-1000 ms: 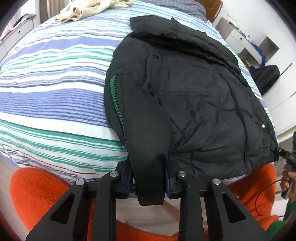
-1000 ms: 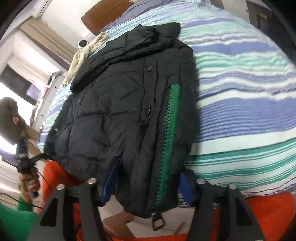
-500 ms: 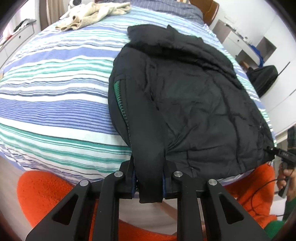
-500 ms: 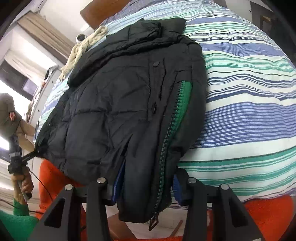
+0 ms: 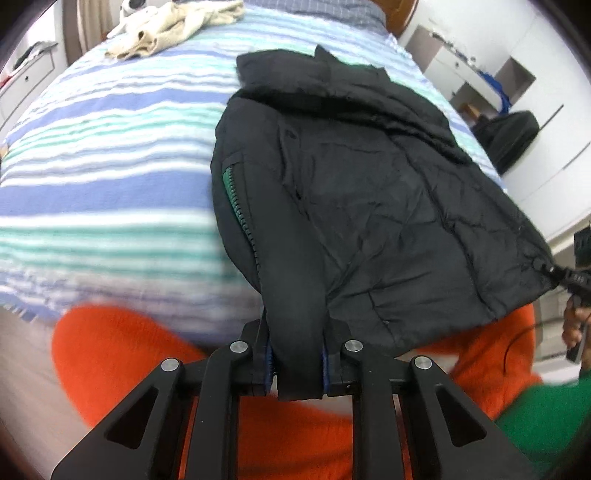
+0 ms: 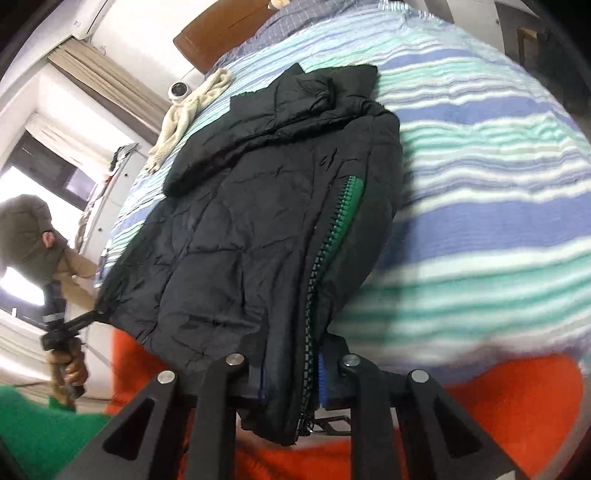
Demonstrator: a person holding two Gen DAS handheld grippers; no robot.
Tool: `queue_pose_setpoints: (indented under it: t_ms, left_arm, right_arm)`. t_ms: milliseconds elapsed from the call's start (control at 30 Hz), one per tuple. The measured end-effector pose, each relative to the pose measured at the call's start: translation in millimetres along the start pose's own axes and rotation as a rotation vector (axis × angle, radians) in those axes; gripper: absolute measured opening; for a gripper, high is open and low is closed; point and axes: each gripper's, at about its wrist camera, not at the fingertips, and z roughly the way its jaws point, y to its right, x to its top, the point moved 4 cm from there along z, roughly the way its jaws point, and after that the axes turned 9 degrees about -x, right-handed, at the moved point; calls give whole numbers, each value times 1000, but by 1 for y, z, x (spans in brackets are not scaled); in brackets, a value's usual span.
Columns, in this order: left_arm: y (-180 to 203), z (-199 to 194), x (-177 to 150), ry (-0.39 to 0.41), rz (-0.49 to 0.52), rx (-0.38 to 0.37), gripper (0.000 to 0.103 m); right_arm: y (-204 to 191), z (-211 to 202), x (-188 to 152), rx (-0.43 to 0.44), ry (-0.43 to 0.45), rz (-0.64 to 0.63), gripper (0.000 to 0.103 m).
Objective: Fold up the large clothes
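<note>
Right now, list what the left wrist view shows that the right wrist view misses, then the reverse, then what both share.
Left wrist only: white shelves and a black bag beyond the bed.
Right wrist only: a curtained window, an air conditioner and the zipper pull.
Both: the black jacket with its green zipper, the striped bedspread, a beige garment, and each gripper, left and right, clamped on the hem.

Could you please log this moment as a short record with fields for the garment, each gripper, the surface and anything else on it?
garment: black puffer jacket, lying on the bed, hem hanging past the near edge, green zipper tape showing
left gripper: shut on the jacket's hem
right gripper: shut on the hem beside the zipper
surface: striped bedspread, blue, teal and white
other item: cream cloth bunched at the far end of the bed
foreground: orange fabric below the bed edge
</note>
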Motion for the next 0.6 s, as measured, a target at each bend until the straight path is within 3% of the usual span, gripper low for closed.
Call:
queue_pose_setpoints:
  t_ms: [67,133,200,300,467,600]
  left_arm:
    - [2,-25,-12,-24,-10,-40,16]
    - [7,-52,-10,1,-7,-90,16]
    - [11,-82,0,70,-13,-149,17]
    - [13,-108,43,210,-5,-233,18]
    - [18,-68,125,308,60,-262,18]
    - [5,-8,181,311,19,-213,20]
  right_arm:
    - [-9,-19,-9,60,-20,-6,18]
    - [-16,-40,-11,149,-25,29,17]
    - [-20,-60,-3,234,6,72,17]
    - [-18,-78,29,292,106,91,17]
    - [-6,-44,105,239,245,73,17]
    - [2,7,156,210,312,101,17]
